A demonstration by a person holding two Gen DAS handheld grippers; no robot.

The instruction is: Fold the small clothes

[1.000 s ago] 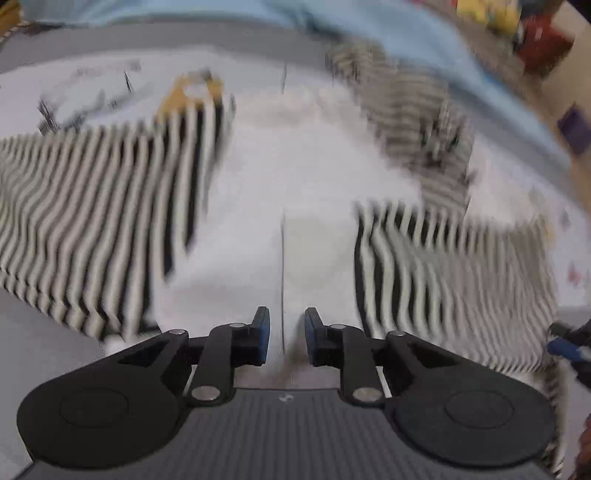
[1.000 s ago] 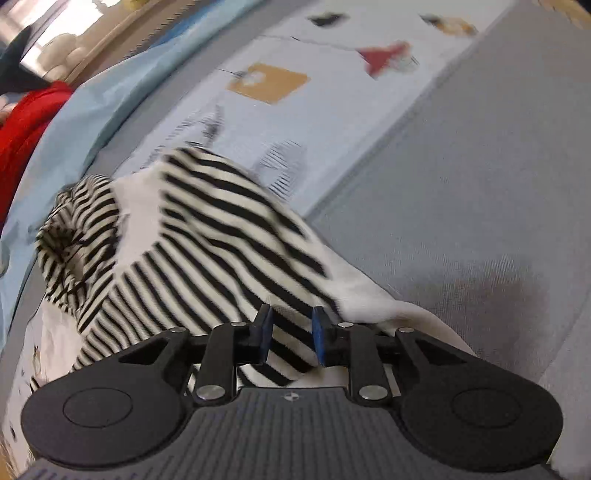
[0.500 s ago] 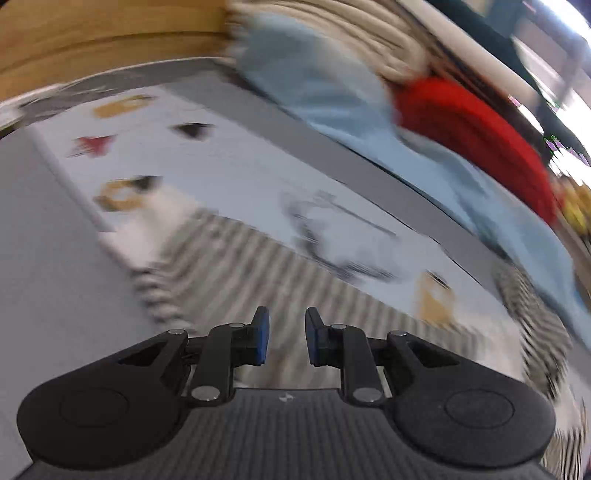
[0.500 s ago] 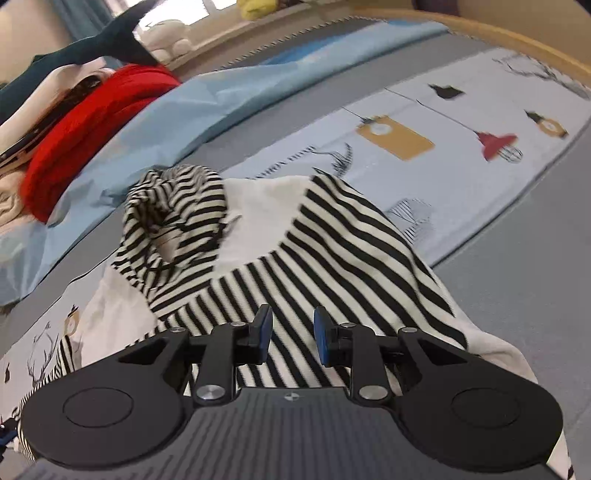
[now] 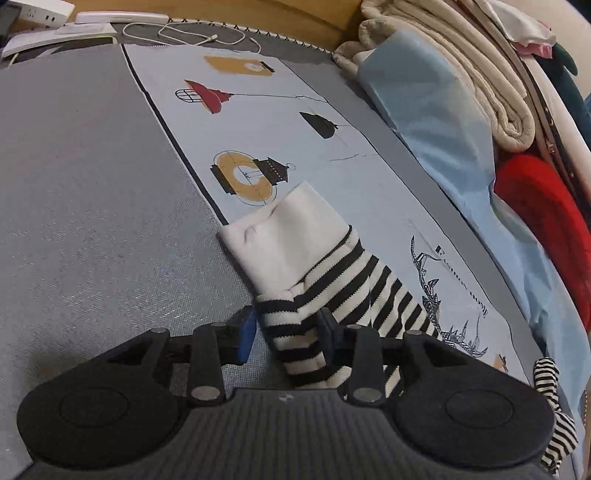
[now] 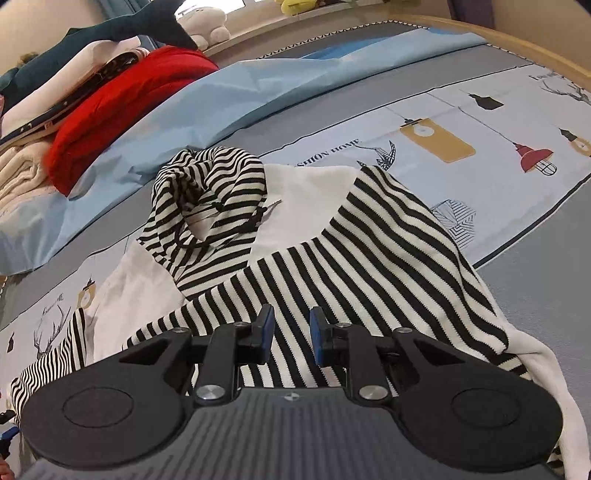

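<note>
A small black-and-white striped garment with white panels [image 6: 332, 251] lies spread on the bed. Its striped hood [image 6: 210, 192] is bunched at the far side. In the left wrist view, one striped sleeve with a white cuff [image 5: 280, 243] stretches away from me. My left gripper [image 5: 286, 330] is open, its fingers on either side of the sleeve's folded edge [image 5: 295, 325]. My right gripper [image 6: 288, 334] hovers just above the striped body, jaws slightly apart and holding nothing.
The bed has a grey mat [image 5: 92, 184] and a pale blue printed sheet [image 5: 266, 110]. A light blue blanket [image 6: 207, 99], a red cushion [image 6: 122, 99] and folded cream blankets [image 5: 461, 62] line the far side. A white cable [image 5: 184, 33] lies near the headboard.
My left gripper swung from the garment's middle to the sleeve end and opened wider around it. My right gripper drew back and rose, showing more of the garment.
</note>
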